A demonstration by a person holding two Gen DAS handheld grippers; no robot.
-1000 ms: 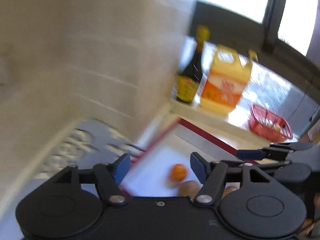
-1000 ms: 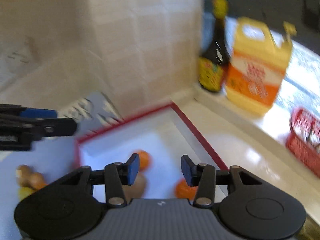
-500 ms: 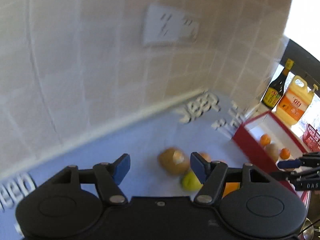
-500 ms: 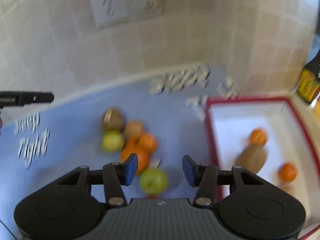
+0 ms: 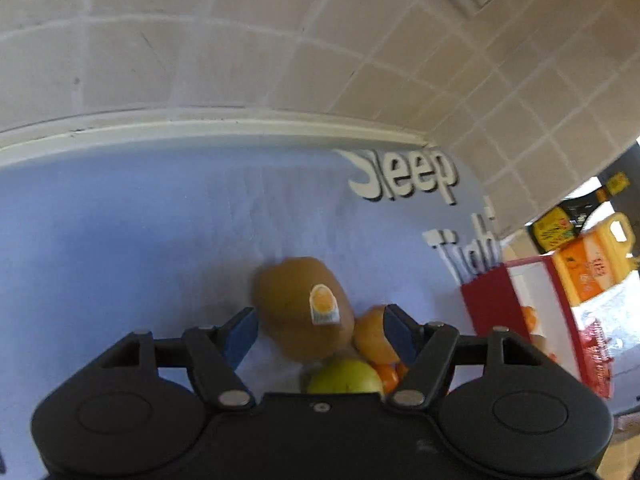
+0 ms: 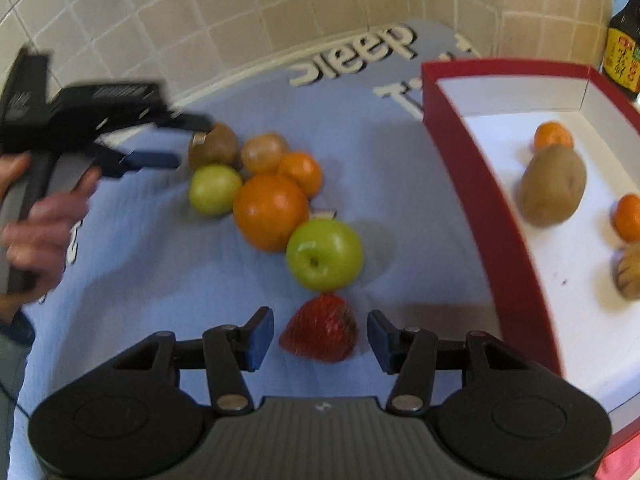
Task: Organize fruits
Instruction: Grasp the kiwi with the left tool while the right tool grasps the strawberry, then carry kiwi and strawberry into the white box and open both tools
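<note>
Opening its jaws, the right gripper (image 6: 320, 336) has the strawberry (image 6: 320, 330) between its pads at the bottom middle, not touched, with its pointed end up the frame. Higher, at upper left, the left gripper (image 6: 176, 140) is opening by the kiwi (image 5: 304, 312). Only the right view shows the red box (image 6: 492, 200) at right. The left view alone shows the kiwi's sticker.

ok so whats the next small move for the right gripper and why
Probably ease the right gripper down a little further, then close. Its jaws are opening and stand either side of the strawberry without touching it. The strawberry lies alone on the blue cloth, just clear of the green apple, so a clean grip looks likely.
</note>
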